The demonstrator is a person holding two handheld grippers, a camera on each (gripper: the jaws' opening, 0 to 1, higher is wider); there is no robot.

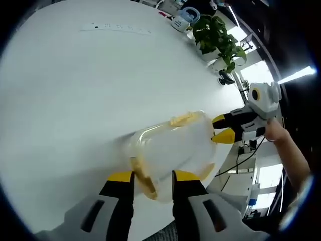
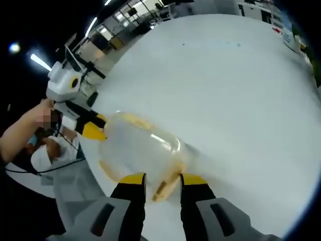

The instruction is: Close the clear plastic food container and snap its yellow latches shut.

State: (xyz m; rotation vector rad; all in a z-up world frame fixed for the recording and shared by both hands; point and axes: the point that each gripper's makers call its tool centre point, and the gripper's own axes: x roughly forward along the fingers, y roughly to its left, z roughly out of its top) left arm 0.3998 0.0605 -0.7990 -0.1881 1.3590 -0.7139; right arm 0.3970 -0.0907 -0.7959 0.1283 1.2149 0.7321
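The clear plastic food container [image 1: 173, 148] lies on the white table [image 1: 75, 85] with its lid on. My left gripper [image 1: 153, 176] holds its near end, jaws closed in on a yellow latch [image 1: 144, 182]. At the far end, beside another yellow latch [image 1: 186, 119], my right gripper [image 1: 223, 128] comes in from the right, held by a person's hand [image 1: 278, 133]. In the right gripper view the container [image 2: 140, 145] is seen from the other end. There my right gripper [image 2: 163, 179] clamps a yellow latch [image 2: 164, 187], and the left gripper [image 2: 95, 128] touches the opposite end.
A potted green plant [image 1: 218, 37] and a blue-and-white kettle [image 1: 183, 19] stand at the table's far edge. A power strip [image 1: 115, 27] lies flat near the back. The table edge [image 2: 95, 175] runs close under the container. A cable [image 1: 241, 160] hangs beyond that edge.
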